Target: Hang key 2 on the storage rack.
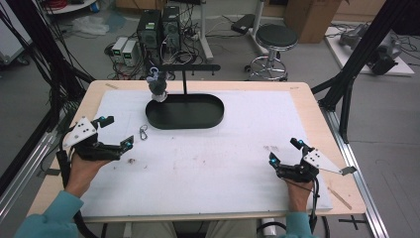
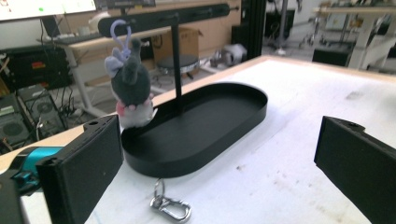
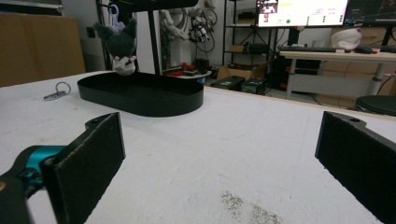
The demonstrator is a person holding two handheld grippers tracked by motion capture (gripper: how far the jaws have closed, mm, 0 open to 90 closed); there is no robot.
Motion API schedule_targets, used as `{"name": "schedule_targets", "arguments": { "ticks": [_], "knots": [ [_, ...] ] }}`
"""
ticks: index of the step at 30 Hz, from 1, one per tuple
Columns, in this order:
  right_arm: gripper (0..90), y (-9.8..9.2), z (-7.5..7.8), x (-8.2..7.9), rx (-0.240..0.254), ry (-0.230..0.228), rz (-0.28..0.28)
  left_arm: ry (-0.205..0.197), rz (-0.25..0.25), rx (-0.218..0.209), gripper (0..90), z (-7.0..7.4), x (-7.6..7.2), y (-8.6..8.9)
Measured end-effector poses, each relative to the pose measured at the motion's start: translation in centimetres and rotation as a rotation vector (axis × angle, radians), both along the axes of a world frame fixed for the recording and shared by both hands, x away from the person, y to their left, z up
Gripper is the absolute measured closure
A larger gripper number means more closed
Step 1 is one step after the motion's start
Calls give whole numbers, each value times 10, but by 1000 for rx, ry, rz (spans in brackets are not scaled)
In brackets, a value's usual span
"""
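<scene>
A white mat (image 1: 208, 163) covers the table. The clasp (image 2: 169, 205) lies loose on it just beside the black tray (image 2: 196, 135), its length running toward the left gripper (image 1: 115, 132), near and gaping. The plush (image 2: 130, 86) hangs from the stand (image 2: 175, 60). The right gripper (image 1: 284, 151), also agape, rests well apart.

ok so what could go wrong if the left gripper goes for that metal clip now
The metal clip lies flat on the white mat, so the open left gripper may skid it away instead of pinching it. It also sits close against the black tray; a wide approach could bump the tray and set the hanging plush toy swinging.
</scene>
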State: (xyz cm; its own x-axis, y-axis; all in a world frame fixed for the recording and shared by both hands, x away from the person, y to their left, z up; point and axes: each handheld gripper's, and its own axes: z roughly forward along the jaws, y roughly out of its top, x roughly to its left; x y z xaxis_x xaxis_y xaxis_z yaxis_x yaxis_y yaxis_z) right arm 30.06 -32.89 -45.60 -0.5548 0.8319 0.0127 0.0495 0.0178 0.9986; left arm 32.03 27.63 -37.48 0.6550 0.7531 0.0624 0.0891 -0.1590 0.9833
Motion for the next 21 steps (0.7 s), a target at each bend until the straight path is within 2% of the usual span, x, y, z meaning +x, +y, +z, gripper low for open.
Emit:
{"name": "schedule_targets", "arguments": {
  "ticks": [2, 4, 8, 11, 15, 21],
  "knots": [
    [7, 0, 0, 0, 0, 0, 0, 7, 0, 9, 17, 3, 4, 1],
    [7, 0, 0, 0, 4, 4, 2, 47, 10, 43, 17, 6, 11, 1],
    [7, 0, 0, 0, 6, 5, 2, 84, 19, 63, 17, 13, 21, 0],
    [7, 0, 0, 0, 6, 1, 2, 108, 4, 85, 17, 17, 31, -2],
    [7, 0, 0, 0, 6, 0, 2, 154, 9, 141, 18, 23, 43, -3],
    [7, 0, 0, 0, 11, 4, 4, 206, 0, 180, 18, 31, 62, -2]
  ]
}}
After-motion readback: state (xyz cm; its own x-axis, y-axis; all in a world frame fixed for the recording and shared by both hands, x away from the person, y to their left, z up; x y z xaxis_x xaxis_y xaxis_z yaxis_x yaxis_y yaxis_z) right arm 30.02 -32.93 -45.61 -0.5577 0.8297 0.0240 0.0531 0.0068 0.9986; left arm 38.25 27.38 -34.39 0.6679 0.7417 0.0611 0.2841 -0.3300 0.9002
